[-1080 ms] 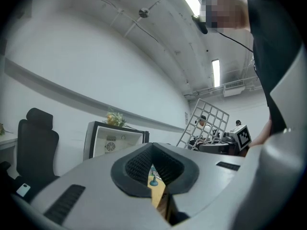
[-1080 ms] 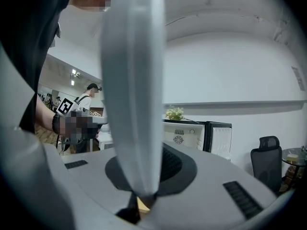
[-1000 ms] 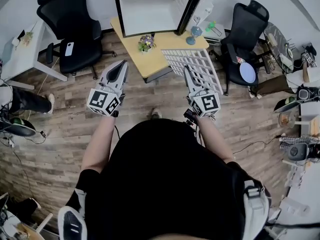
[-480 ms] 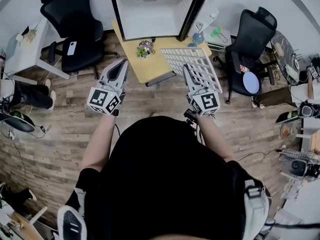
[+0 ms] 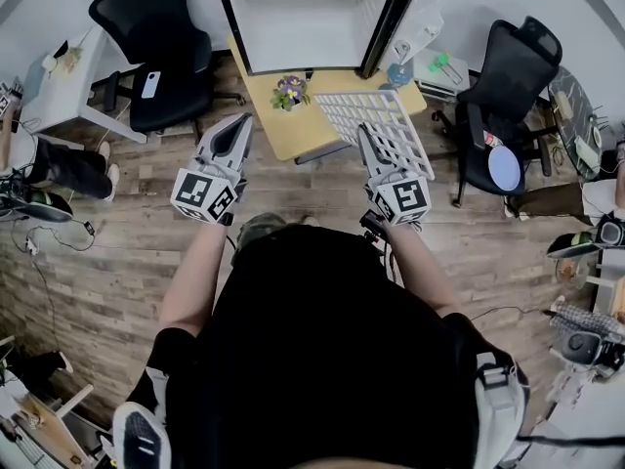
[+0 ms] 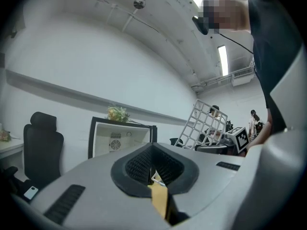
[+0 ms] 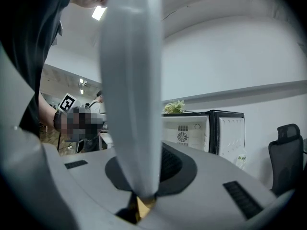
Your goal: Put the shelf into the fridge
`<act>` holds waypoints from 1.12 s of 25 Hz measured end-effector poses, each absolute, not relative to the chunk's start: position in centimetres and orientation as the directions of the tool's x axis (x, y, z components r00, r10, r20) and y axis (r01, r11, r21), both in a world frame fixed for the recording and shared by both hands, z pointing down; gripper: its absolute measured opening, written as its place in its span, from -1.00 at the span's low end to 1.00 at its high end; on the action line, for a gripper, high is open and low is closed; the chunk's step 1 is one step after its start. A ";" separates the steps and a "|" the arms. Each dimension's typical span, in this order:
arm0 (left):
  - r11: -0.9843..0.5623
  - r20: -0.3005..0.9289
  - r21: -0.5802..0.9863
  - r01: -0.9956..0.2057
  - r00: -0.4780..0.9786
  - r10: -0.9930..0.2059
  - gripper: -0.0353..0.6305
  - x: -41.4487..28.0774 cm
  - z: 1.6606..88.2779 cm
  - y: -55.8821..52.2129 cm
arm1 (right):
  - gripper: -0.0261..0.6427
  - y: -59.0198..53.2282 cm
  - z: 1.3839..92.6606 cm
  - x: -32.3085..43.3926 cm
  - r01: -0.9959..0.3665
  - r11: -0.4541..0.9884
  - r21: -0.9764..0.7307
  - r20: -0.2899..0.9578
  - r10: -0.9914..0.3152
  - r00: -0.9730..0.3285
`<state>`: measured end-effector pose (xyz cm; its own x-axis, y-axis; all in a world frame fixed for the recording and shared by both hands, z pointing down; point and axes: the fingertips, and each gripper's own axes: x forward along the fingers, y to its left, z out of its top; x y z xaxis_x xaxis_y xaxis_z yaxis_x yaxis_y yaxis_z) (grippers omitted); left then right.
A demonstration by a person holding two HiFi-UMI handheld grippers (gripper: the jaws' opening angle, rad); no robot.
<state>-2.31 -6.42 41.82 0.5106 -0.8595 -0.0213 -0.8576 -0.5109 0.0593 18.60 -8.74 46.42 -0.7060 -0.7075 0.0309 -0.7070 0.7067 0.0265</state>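
Note:
The small black fridge (image 5: 303,22) stands open on a yellow table (image 5: 293,135), its white inside bare and its door (image 5: 415,3) swung to the right. My right gripper (image 5: 364,137) is shut on the near edge of the white wire shelf (image 5: 386,125), which tilts up over the table's right end. In the right gripper view the shelf (image 7: 134,99) fills the middle as a broad white band between the jaws, with the fridge (image 7: 187,133) behind. My left gripper (image 5: 241,123) is shut and holds nothing; the left gripper view shows the fridge (image 6: 120,138) and the shelf (image 6: 204,126) ahead.
A flower pot (image 5: 290,91) sits on the table in front of the fridge. Black office chairs stand at the left (image 5: 156,42) and right (image 5: 503,106). Desks with clutter line both sides, and a seated person's legs (image 5: 54,169) show at the far left.
The fridge and table have drifted lower and nearer in the head view as the person stepped forward. Both grippers keep their pose, the right still holding the shelf.

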 end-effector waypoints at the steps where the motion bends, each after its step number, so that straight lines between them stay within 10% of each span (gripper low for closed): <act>1: -0.509 -0.016 0.062 -0.858 0.509 -0.861 -0.84 -2.2 42.0 -6.5 | -0.79 -8.8 46.6 18.5 -0.703 0.711 0.023 0.033 -0.703 -0.710; 28: -0.527 -0.016 0.057 -0.848 0.527 -0.850 -0.84 -3.6 41.9 -14.4 | -0.79 -16.6 45.5 14.5 -0.678 0.735 0.020 0.005 -0.678 -0.735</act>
